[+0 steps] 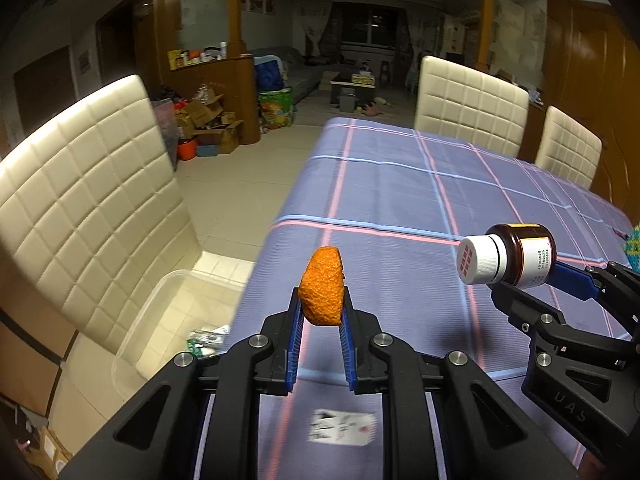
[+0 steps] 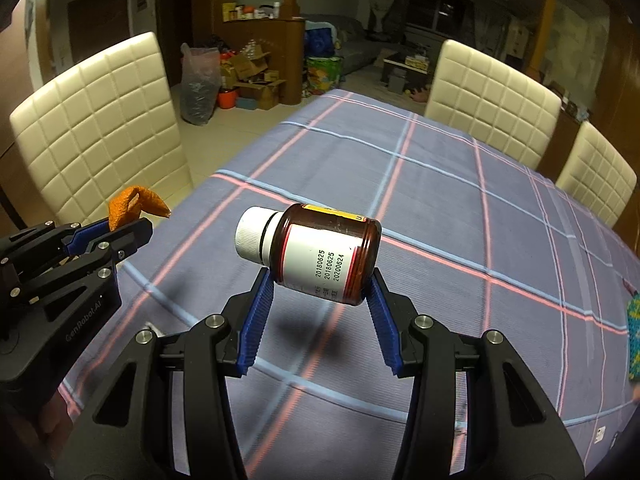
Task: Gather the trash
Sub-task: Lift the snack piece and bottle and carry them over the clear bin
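Black gripper frames with blue ribbed pads fill the bottom of both wrist views. From the left wrist camera, the left gripper [image 1: 322, 304] has its jaws drawn close together, pinching a piece of orange peel [image 1: 323, 286] that stands upright between the pads at the centre of the frame. Under it lies a table [image 1: 400, 184] covered in a purple cloth with pink and pale blue stripes. A small blurred white card [image 1: 343, 427] lies on the cloth at the lower centre, seen between the gripper's arms.

At the lower left of that view a clear plastic bin [image 1: 160, 320] sits on the tiled floor beside the table edge, with some small wrappers in its bottom. A cream quilted chair [image 1: 80, 184] stands behind the bin, filling the left side.

From the right wrist camera, the right gripper [image 2: 320, 292] has its jaws partly spread and clamped on a brown pill bottle [image 2: 320, 254], which lies on its side in the centre of the frame, white cap pointing left, printed label facing up. The bottle hangs above the cloth, casting a shadow below it.

Two more cream chairs [image 2: 492, 100] stand along the table's far side at the upper right. Cardboard boxes [image 2: 256, 80] are piled on the floor at the upper centre.
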A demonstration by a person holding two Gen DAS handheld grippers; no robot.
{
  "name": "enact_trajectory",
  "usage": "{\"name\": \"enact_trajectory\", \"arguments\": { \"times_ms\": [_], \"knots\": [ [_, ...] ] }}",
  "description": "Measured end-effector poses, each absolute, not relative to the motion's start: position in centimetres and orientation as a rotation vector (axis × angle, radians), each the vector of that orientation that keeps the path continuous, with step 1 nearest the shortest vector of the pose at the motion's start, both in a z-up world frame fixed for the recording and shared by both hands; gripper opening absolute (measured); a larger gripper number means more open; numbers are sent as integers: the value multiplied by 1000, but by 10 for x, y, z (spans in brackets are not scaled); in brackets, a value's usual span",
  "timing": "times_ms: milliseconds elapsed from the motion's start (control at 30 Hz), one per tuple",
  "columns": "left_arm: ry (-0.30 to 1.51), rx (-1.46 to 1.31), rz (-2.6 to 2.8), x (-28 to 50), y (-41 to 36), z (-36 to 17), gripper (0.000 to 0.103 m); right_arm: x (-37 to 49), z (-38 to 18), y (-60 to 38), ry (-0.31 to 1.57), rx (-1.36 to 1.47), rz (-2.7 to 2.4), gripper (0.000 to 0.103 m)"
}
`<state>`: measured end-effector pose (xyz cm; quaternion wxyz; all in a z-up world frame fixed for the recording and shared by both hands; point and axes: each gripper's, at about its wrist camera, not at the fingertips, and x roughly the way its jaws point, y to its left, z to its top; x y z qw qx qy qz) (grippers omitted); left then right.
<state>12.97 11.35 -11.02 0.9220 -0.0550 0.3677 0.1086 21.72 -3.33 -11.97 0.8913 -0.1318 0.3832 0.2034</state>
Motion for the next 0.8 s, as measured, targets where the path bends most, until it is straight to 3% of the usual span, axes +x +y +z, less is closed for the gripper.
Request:
{"name": "enact_trajectory", "arguments": {
  "times_ms": [300,333,467,667,700,767,800],
  "knots": [
    [736,-154,304,108,164,-110,17,207,-121,18,788,-342,474,48],
    [737,-157,313,107,169,-111,17,207,-122,23,791,-344,479,35],
    [740,-184,347,103,193,-117,17,207,-126,49,799,-367,514,30],
    [764,-216,376,100,216,-135,17,211,-135,60,835,-370,518,32],
    [767,-216,374,100,217,-136,17,212,-134,56,835,-363,512,36],
    [773,-217,362,102,217,-140,17,212,-133,48,818,-354,480,87],
    [776,-216,356,104,217,-142,17,211,-130,42,789,-345,454,94]
  ]
}}
